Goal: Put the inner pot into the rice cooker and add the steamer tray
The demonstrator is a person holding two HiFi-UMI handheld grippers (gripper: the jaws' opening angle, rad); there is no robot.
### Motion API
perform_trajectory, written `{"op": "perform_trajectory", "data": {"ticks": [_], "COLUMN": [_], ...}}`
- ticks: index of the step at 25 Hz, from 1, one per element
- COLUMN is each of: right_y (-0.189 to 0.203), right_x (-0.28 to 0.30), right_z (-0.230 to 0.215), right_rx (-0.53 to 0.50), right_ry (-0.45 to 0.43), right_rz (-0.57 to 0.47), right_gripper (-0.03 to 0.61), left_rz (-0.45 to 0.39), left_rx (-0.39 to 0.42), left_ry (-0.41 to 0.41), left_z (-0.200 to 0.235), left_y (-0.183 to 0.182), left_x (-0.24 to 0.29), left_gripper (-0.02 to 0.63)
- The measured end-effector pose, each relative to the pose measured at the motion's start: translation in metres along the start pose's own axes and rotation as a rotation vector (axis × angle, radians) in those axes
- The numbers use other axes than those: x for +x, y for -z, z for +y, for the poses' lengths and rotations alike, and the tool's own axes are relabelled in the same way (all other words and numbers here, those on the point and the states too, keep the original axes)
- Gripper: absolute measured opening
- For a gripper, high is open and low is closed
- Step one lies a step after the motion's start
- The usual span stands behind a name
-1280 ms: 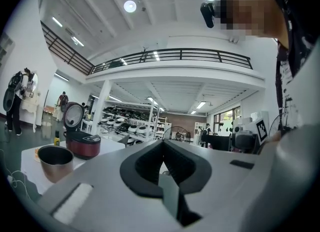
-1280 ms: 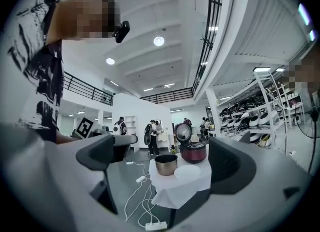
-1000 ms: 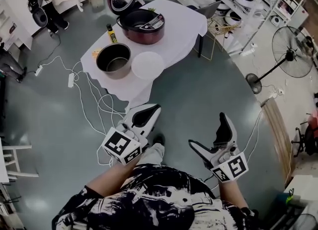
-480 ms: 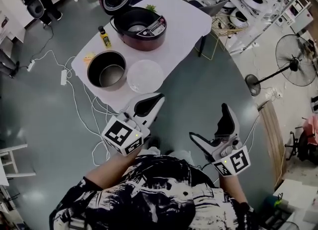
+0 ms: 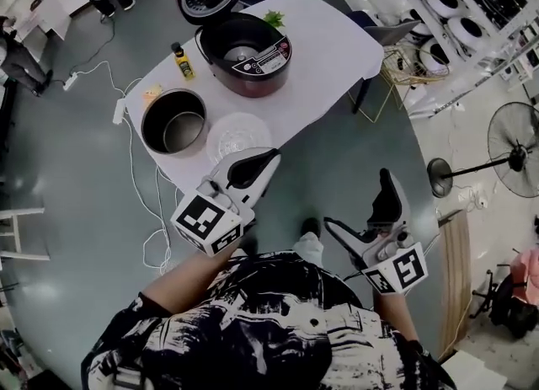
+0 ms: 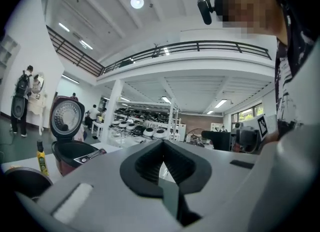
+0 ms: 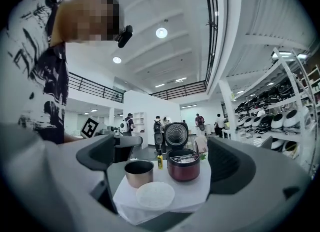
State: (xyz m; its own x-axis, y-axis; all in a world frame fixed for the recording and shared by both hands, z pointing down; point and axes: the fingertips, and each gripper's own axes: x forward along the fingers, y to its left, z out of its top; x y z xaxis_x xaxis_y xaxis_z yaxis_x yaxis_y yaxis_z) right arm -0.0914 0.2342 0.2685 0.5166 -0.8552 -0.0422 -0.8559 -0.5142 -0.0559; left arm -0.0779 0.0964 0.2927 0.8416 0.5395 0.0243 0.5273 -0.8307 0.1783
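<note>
tongs check: the left tongs (image 5: 271,156) are pressed together and empty, the right tongs (image 5: 358,203) gape wide around nothing, both well short of the table (image 5: 337,34) at 12 o'clock. the rice cooker (image 5: 253,60) stands with its lid open. the inner pot (image 5: 174,120) sits at its 8 o'clock, and the steamer tray (image 5: 240,137) at the pot's 4 o'clock. best approach, i judge: close in, part the left tongs, pinch opposite sides of the pot's rim and lift it level.
</note>
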Motion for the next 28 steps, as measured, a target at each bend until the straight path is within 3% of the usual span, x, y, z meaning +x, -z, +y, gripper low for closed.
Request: {"op": "perform_trajectory", "data": {"ticks": [7,12,18,28], "right_y": [-0.008,-0.006,0.003,0.0], "right_x": [-0.006,0.007,0.063,0.209], "right_z": [-0.108,-0.16,-0.179,-0.18], "right_rx": [-0.009,-0.008,0.006,-0.069], "right_ry": [-0.177,-0.305,-0.424,-0.606], "right_rz": [0.027,0.043,0.059,0.099], "right_gripper": [0.54,0.54,0.54,0.54], "left_rz": [-0.04,-0.033,-0.03,-0.139], "left_rx": [0.011,0.013,0.006,-0.028], "left_ry": [-0.2,-0.352,-0.502,-0.669], "left_z": [0.001,0.008,0.046,0.17], "left_y": [-0.011,-0.008,-0.008,-0.019], "left_x": [0.082,0.099,0.086,0.068], "left_gripper": [0.005,0.005,0.005,0.005]}}
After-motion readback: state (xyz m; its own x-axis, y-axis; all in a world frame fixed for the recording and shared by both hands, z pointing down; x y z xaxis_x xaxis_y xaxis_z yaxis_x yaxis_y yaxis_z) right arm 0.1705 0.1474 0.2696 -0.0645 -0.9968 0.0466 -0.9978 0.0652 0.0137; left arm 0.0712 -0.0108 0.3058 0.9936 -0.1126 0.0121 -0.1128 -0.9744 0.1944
